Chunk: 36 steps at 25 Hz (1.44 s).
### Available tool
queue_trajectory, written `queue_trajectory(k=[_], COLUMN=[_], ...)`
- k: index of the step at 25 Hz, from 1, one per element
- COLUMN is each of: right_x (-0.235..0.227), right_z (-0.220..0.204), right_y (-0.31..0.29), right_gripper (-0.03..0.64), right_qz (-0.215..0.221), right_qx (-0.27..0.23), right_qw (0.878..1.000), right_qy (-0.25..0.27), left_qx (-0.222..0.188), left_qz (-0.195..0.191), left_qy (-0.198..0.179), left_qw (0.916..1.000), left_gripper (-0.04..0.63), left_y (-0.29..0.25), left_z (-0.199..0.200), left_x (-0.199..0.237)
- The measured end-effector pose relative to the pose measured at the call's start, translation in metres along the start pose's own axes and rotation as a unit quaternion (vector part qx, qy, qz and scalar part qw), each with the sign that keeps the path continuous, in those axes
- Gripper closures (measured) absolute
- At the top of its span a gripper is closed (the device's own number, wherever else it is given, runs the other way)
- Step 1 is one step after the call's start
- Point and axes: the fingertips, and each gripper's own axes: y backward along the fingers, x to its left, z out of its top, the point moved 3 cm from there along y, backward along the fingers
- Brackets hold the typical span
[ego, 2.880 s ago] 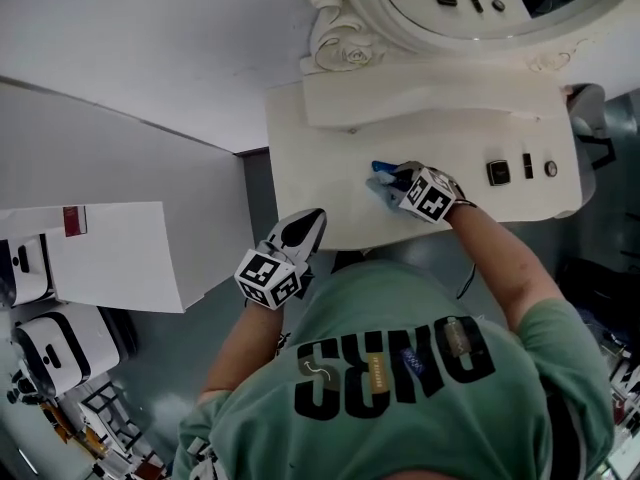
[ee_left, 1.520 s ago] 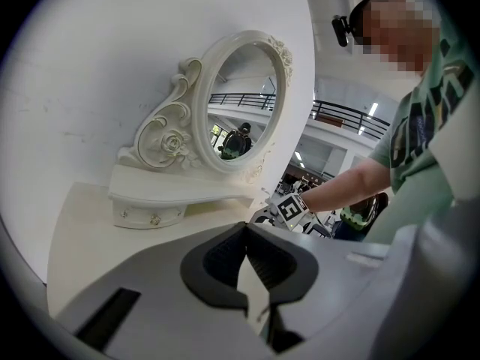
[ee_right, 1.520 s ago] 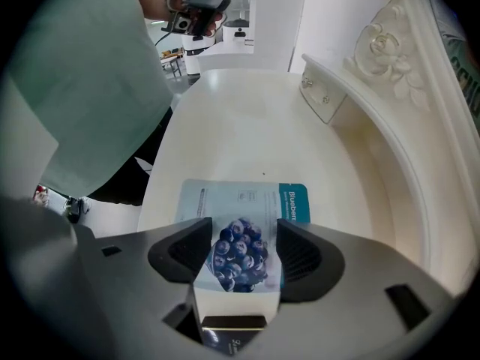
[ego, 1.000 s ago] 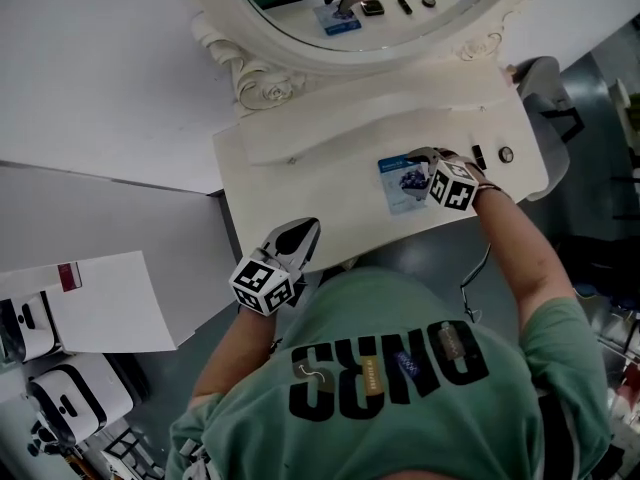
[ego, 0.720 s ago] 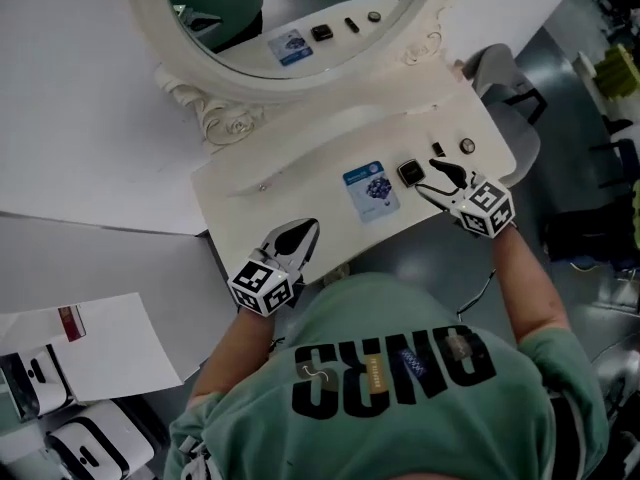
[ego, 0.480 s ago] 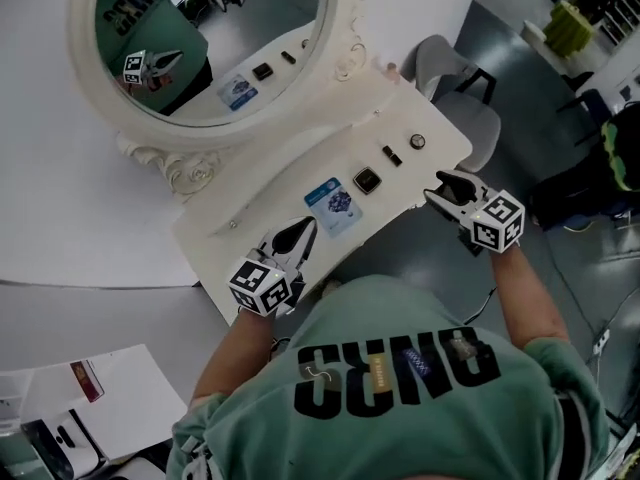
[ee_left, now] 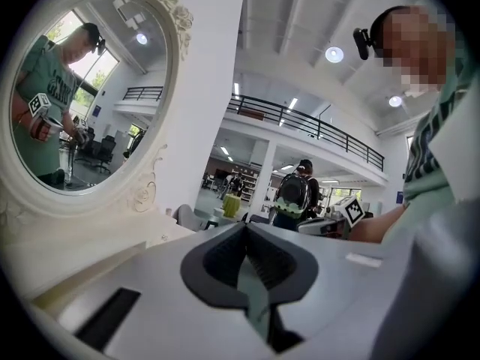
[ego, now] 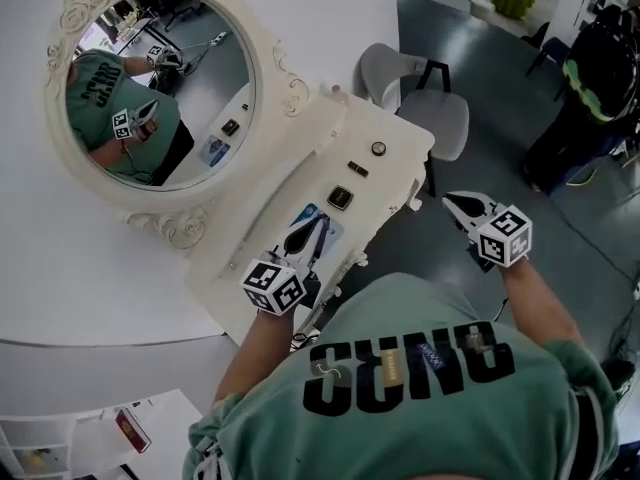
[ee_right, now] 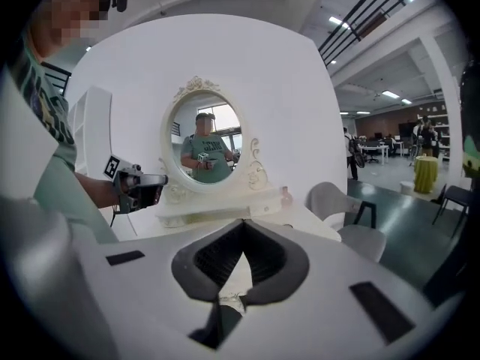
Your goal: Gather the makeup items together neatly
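On the white vanity table (ego: pixel 396 128) several makeup items lie in a loose row: a blue packet (ego: pixel 302 213), a square black compact (ego: pixel 340 197), a small black stick (ego: pixel 357 170) and a round pot (ego: pixel 378 149). My left gripper (ego: pixel 318 223) hangs over the blue packet at the table's front edge, shut and empty. My right gripper (ego: pixel 450 201) is off the table to the right, over the floor, shut with nothing in it. In the left gripper view the left gripper (ee_left: pixel 245 227) has its jaws closed together. The right gripper (ee_right: pixel 244 240) is likewise closed, facing the table.
An oval ornate mirror (ego: pixel 150 88) stands behind the table and reflects the person. A grey chair (ego: pixel 425 103) stands at the table's far end. A person with a backpack (ee_left: pixel 294 193) stands further off. Grey floor lies to the right.
My right gripper has drawn back off the table to the right and shut. The head view has swung round, so the table now runs diagonally. The left gripper stayed shut.
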Motion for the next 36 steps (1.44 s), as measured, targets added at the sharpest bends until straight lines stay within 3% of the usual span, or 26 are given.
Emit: queue_trajectory(k=[5, 18, 36], right_x=[0.000, 0.012, 0.006], right_z=[-0.010, -0.008, -0.003], right_y=[0.002, -0.014, -0.026], right_gripper=[0.621, 0.623, 0.623], right_qz=[-0.008, 0.009, 0.021], right_qx=[-0.001, 0.021, 0.030], right_qw=[1.000, 1.000, 0.999], right_qy=[-0.020, 0.015, 0.025], left_qx=[0.010, -0.002, -0.004], left_qz=[0.014, 0.038, 0.039], left_qy=[0.001, 0.009, 0.009], left_qw=[0.9999, 0.9992, 0.9992], left_gripper=[0.584, 0.584, 0.584], left_y=[0.009, 0.022, 0.016], left_z=[-0.012, -0.018, -0.015], left_x=[-0.004, 0.002, 0.008])
